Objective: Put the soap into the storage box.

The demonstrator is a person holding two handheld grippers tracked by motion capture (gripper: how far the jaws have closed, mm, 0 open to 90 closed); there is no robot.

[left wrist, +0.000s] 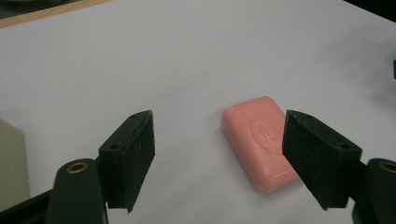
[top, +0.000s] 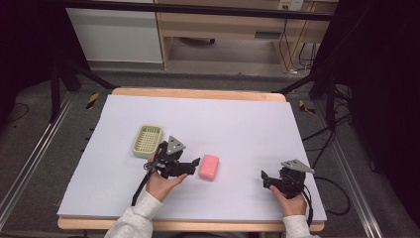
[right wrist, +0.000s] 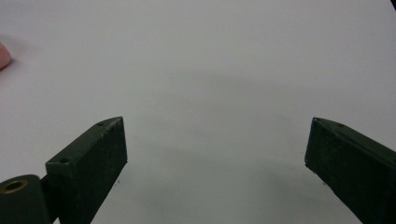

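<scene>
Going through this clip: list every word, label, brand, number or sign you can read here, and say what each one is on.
No text can be read here.
Pink soap bar: an embossed stamp on its top face, too blurred to read in the left gripper view.
Green basket: no lettering visible.
Left hand-held gripper and right hand-held gripper: no markings visible on the black jaws.

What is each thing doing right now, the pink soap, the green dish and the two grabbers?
pink soap: lying flat on the table, not held.
green dish: upright, nothing in it.
left gripper: open, jaws apart near the soap, not gripping.
right gripper: open wide, nothing between its jaws.
</scene>
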